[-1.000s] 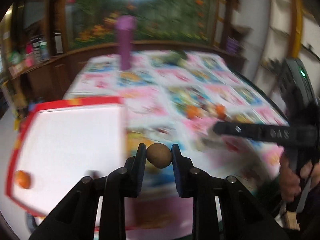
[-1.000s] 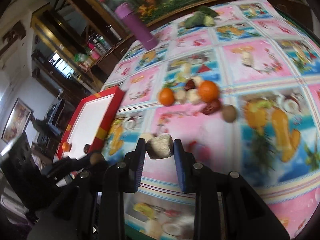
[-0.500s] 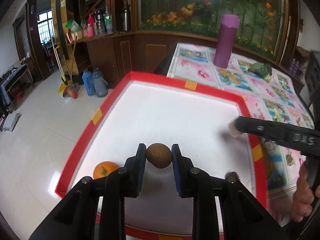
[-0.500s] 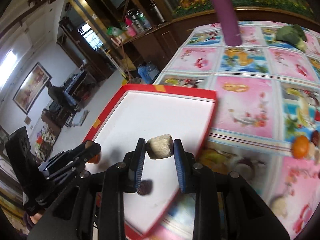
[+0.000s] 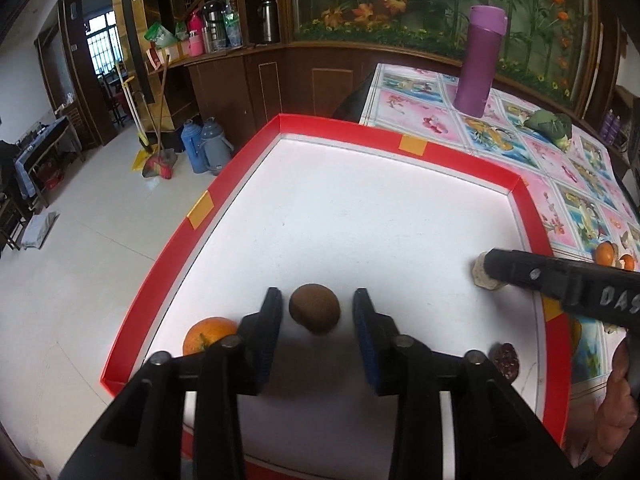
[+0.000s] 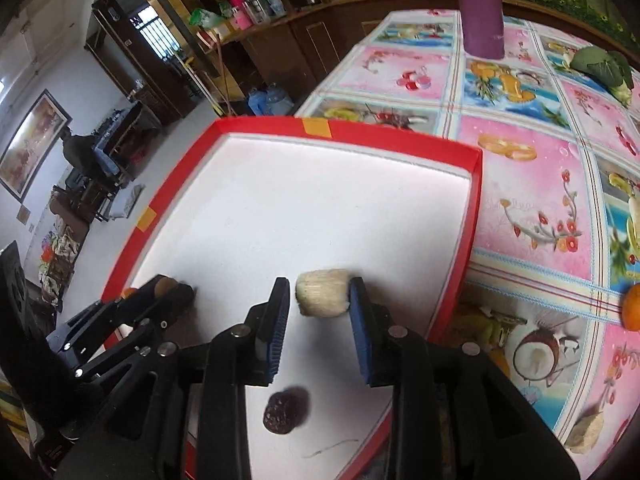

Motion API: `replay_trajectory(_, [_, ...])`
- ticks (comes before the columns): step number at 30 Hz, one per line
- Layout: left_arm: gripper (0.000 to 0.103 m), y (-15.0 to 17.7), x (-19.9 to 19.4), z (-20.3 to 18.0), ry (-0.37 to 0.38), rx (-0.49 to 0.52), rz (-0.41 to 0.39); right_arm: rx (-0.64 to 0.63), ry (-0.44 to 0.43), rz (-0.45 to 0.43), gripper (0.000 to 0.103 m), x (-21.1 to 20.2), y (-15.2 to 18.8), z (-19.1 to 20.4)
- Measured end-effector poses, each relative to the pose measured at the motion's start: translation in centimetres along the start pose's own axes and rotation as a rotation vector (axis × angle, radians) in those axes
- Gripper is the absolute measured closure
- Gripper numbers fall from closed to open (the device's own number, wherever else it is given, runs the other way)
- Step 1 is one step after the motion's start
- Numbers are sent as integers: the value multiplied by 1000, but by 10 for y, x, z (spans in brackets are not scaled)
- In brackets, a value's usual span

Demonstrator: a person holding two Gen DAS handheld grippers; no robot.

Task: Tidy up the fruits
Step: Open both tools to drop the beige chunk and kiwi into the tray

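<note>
A red-rimmed white tray (image 5: 400, 136) (image 6: 360, 132) lies at the table's left end. My left gripper (image 5: 316, 320) hangs low over its near part. Its jaws are opening, and a round brown fruit (image 5: 315, 308) sits between them with a gap on each side. An orange (image 5: 210, 334) lies just to its left and a dark red fruit (image 5: 506, 360) to its right. My right gripper (image 6: 318, 308) is over the tray's right part, jaws opening. A pale fibrous piece (image 6: 322, 293) rests against the right pad, clear of the left one. The dark red fruit (image 6: 286, 410) lies below.
A purple bottle (image 5: 478, 62) and a green vegetable (image 5: 550, 124) stand far back on the flowered tablecloth. More oranges (image 5: 604, 254) and a pale piece (image 6: 586, 428) lie right of the tray. The tray's left rim overhangs the floor. A person's hand (image 5: 618, 420) holds the right gripper.
Both grippers swung left from the tablecloth to over the tray. Their jaws have since spread, so the brown fruit and the pale piece are no longer clamped.
</note>
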State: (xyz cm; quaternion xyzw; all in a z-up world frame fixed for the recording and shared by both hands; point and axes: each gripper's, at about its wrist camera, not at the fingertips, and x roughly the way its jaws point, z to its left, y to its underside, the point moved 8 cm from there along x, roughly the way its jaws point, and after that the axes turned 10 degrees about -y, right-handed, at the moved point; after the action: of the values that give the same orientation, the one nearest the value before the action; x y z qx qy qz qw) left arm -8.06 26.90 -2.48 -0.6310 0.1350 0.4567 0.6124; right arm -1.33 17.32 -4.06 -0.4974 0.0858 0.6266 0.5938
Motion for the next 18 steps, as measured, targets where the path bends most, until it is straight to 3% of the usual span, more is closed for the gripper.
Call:
replay_trajectory(7, [53,-7,-33,-22,21,13,-57,51,-121,-107,65,-48,3,-7])
replay_trajectory(10, [49,-7,-53,-46,54,52,-90,47,-101,-171,58,-83,12,-23])
replay_trajectory(18, [49,18,-82,-139,201,221,-68,148,-33,-289,58,-171,56,-106])
